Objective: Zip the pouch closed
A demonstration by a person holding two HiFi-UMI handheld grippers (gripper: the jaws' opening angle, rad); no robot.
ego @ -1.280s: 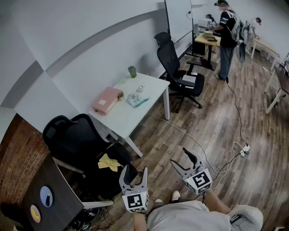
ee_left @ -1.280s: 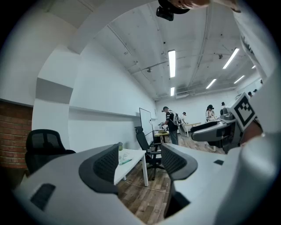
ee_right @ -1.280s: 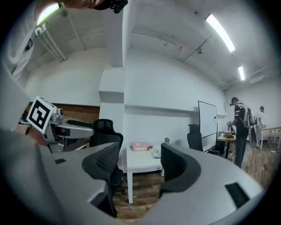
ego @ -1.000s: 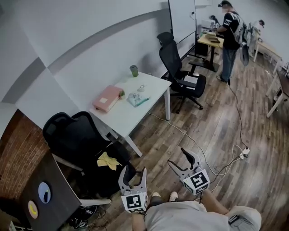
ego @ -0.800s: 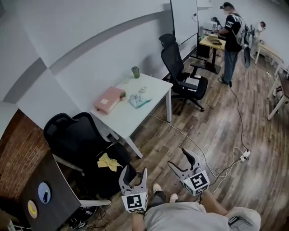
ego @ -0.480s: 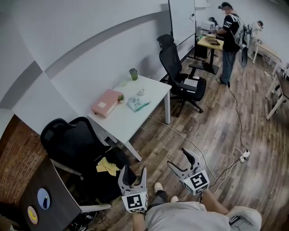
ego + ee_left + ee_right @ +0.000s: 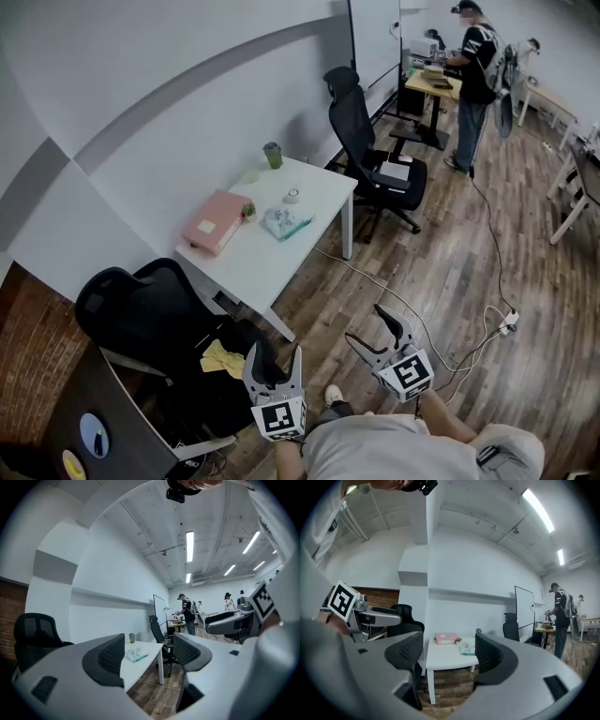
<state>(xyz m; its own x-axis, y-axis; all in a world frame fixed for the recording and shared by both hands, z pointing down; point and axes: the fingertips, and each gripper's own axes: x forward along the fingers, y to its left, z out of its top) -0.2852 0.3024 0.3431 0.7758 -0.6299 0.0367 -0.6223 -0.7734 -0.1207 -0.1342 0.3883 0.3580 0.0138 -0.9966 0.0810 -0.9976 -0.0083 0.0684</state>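
The pouch (image 7: pixel 284 222), pale and see-through with teal trim, lies on a white table (image 7: pixel 253 258) across the room. It shows small in the left gripper view (image 7: pixel 136 656) and in the right gripper view (image 7: pixel 468 649). My left gripper (image 7: pixel 274 352) and right gripper (image 7: pixel 366 324) hang side by side above the wooden floor, far short of the table. Both point level at it. The jaws of each have just been opening and now stand wide, with nothing between them (image 7: pixel 149 653) (image 7: pixel 449 656).
A pink box (image 7: pixel 216 222), a green cup (image 7: pixel 273 155) and a small roll (image 7: pixel 292 196) share the table. A black chair (image 7: pixel 159 319) with a yellow cloth (image 7: pixel 223 358) stands left of me, another chair (image 7: pixel 375 159) beyond the table. A cable (image 7: pixel 441 337) crosses the floor. A person (image 7: pixel 473 75) stands at a far desk.
The whole view has shifted as I walk toward the table: the near black chair slides down and left. Both grippers keep their places in the view, still empty.
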